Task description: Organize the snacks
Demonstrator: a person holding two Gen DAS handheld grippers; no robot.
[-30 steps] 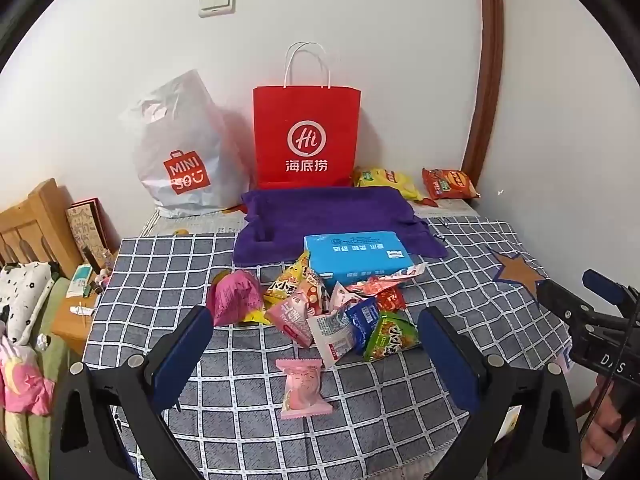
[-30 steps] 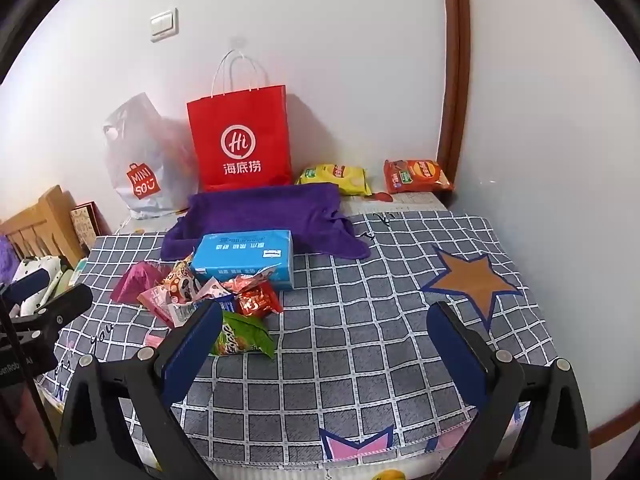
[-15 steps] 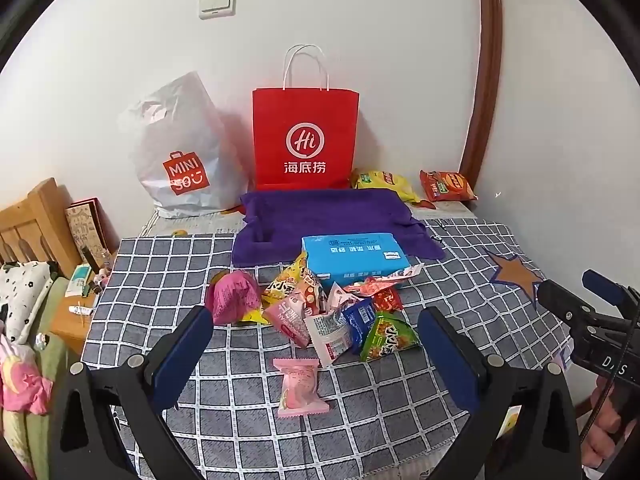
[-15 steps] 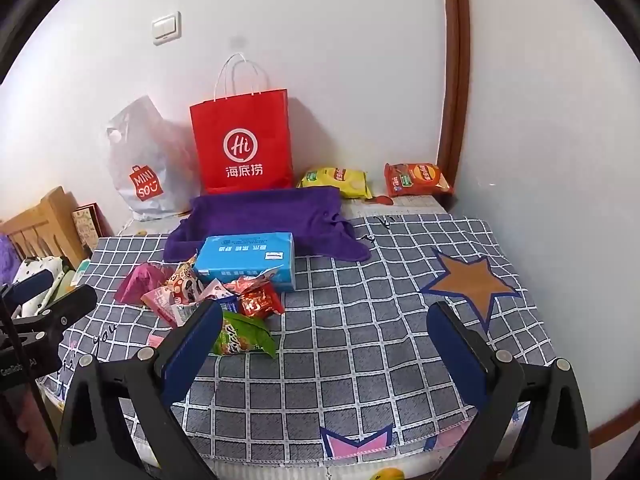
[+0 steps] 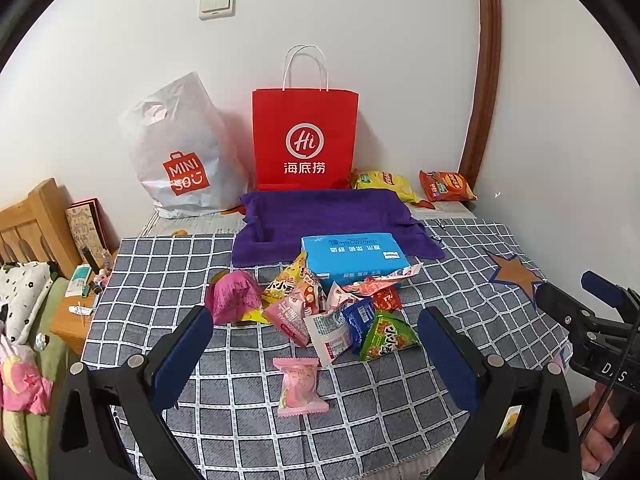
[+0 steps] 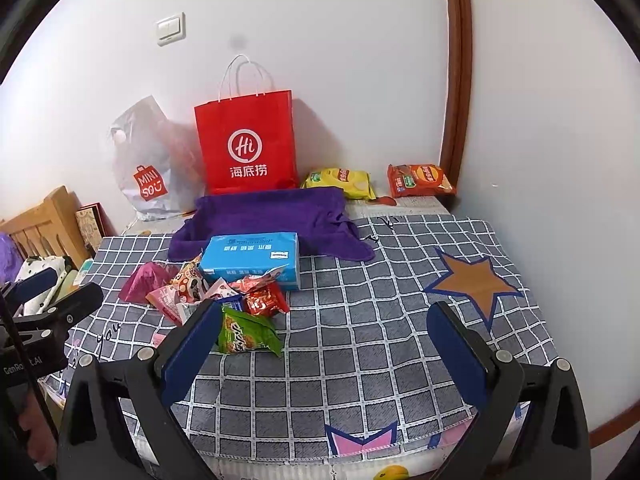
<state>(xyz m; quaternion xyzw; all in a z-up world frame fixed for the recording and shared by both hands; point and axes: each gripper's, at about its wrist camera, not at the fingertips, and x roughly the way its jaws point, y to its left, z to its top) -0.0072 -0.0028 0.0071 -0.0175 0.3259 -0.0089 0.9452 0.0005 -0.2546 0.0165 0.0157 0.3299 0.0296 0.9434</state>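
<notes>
Snack packets [image 5: 336, 312], heaped mid-tabletop against a blue tissue box [image 5: 354, 254]; one pink packet [image 5: 300, 386] lies apart toward the near edge. Left gripper [image 5: 316, 344] and right gripper [image 6: 324, 344]: jaws apart, empty, above the checked tablecloth [image 6: 360, 360].

Centre-left of the checked cloth [image 6: 360, 360] is blocked by the snack pile [image 5: 340, 312], w/ a blue tissue box [image 5: 354, 256] touching its far side and a purple towel [image 5: 328, 216] beyond. A lone pink packet [image 5: 300, 386] sits nearer. Right half, around the star patch [image 6: 472, 284], is left open. Back edge is walled by a red bag [image 5: 305, 140] & a white bag [image 5: 180, 152].
</notes>
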